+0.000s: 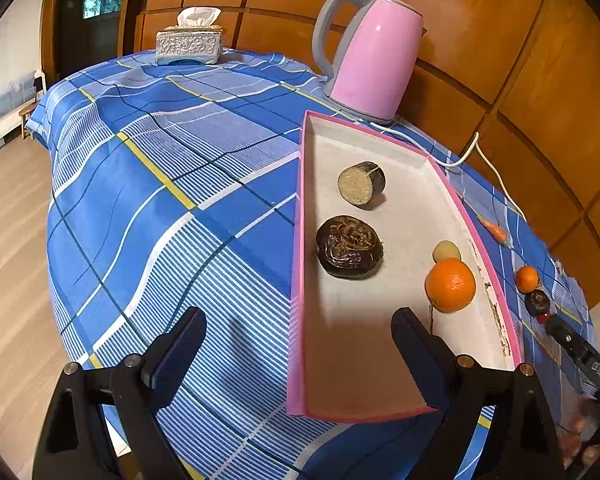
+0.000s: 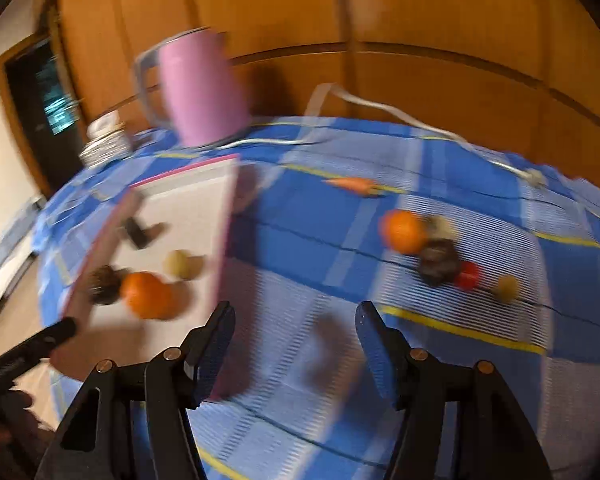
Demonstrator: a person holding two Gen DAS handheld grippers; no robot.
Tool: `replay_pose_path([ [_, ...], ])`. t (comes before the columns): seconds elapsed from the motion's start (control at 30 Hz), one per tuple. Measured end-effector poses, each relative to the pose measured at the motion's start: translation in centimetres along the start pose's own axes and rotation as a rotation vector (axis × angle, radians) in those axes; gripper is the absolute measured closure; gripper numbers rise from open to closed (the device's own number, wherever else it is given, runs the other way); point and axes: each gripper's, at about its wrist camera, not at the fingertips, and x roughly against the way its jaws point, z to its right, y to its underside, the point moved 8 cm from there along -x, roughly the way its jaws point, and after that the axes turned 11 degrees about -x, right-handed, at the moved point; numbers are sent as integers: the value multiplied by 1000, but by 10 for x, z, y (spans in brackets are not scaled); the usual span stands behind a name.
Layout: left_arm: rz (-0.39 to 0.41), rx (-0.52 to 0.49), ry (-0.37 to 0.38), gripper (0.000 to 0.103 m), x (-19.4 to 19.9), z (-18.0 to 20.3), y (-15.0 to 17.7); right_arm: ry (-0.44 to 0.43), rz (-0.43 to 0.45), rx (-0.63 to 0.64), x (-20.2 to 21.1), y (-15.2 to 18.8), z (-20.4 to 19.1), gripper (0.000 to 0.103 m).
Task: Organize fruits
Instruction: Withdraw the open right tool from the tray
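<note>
Right wrist view: right gripper (image 2: 294,344) spread and empty, tray (image 2: 228,240) at its left already holding an orange (image 2: 148,294) and three other pieces, second orange (image 2: 404,230), carrot (image 2: 354,185) and small fruits ahead-right awaiting pickup.

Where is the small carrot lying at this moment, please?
The small carrot lies on the blue checked tablecloth outside the pink tray, off its right edge. In the right wrist view it sits beyond the loose orange, short of the white cord.
</note>
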Motion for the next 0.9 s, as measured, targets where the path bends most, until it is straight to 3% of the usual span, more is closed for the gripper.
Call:
replay_pose_path([
  [0.33, 13, -7, -2, 7, 4, 3, -1, 352, 121, -259, 30, -9, 135, 39],
  [0.57, 15, -10, -6, 7, 5, 3, -1, 585, 154, -457, 48, 0, 218, 39],
  [0.73, 19, -18, -10, 7, 5, 3, -2, 667, 138, -560, 52, 16, 258, 39],
  [0.9, 29, -28, -20, 7, 8, 3, -5, 690, 136, -589, 49, 27, 274, 39],
])
